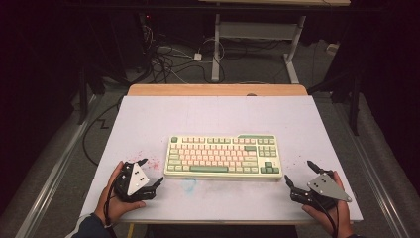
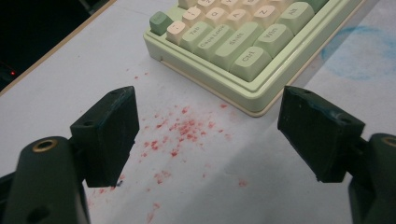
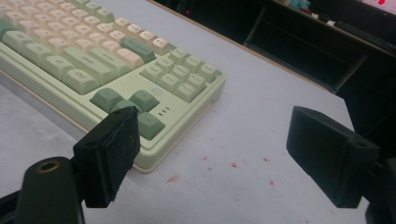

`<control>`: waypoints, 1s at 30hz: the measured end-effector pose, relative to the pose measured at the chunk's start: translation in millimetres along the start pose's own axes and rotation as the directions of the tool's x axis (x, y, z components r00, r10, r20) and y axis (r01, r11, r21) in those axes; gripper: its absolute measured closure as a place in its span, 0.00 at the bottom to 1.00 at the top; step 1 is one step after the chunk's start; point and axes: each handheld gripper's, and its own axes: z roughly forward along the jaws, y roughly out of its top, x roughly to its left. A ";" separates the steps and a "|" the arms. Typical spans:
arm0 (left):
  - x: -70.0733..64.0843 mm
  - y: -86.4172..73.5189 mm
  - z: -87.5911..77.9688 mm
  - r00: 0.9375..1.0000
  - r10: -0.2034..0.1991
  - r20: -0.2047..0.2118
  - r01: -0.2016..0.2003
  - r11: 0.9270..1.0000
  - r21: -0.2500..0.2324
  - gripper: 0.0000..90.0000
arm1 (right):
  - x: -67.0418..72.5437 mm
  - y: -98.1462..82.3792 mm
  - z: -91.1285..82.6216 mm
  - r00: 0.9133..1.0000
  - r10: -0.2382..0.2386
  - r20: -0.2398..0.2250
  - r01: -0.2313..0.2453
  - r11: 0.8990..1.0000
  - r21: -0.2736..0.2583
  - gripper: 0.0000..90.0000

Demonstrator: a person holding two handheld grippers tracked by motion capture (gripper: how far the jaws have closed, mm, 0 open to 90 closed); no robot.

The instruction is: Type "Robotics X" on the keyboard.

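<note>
From above, the pale green and cream mechanical keyboard (image 1: 224,156) lies flat in the middle of the white table top (image 1: 218,116), long edge facing the person. The left gripper (image 1: 152,173), black with a grey three-cornered plate, sits just off the keyboard's near-left corner, jaws spread wide and holding nothing. The right gripper (image 1: 298,173) mirrors it just off the near-right corner, jaws parted as well, nothing between them. Neither touches the keyboard. Red speckles (image 1: 151,161) dot the table by the keyboard's left end, and a faint blue smudge (image 1: 189,184) lies just in front of its near edge.

Over to the left gripper view: two black jaws stand wide apart, released, and between them lie the red speckles (image 2: 180,133) on the table. Beyond them is the keyboard's (image 2: 243,44) near-left corner, the Ctrl and Shift keys readable, clear of both jaws.

Right gripper view now: jaws gaping again, empty. The keyboard's (image 3: 107,60) near-right corner with its dark green arrow keys (image 3: 128,105) sits behind the left-hand jaw, and a few red flecks (image 3: 233,164) lie beside that corner.
</note>
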 end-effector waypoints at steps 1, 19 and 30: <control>0.4 -0.4 0.3 1.000 -0.001 -0.002 0.001 1.000 0.002 0.22 | -1.1 -0.2 0.3 1.000 0.002 0.004 -0.002 1.000 -0.001 0.20; -0.1 5.0 2.6 1.000 -0.009 0.001 0.009 1.000 -0.003 0.21 | -16.4 7.5 -7.6 0.995 0.083 -0.057 -0.084 0.996 -0.015 0.33; 1.7 24.9 19.5 0.998 -0.060 -0.006 0.060 0.998 0.001 0.21 | -23.7 40.4 10.7 0.976 0.072 -0.204 -0.065 0.997 0.040 0.88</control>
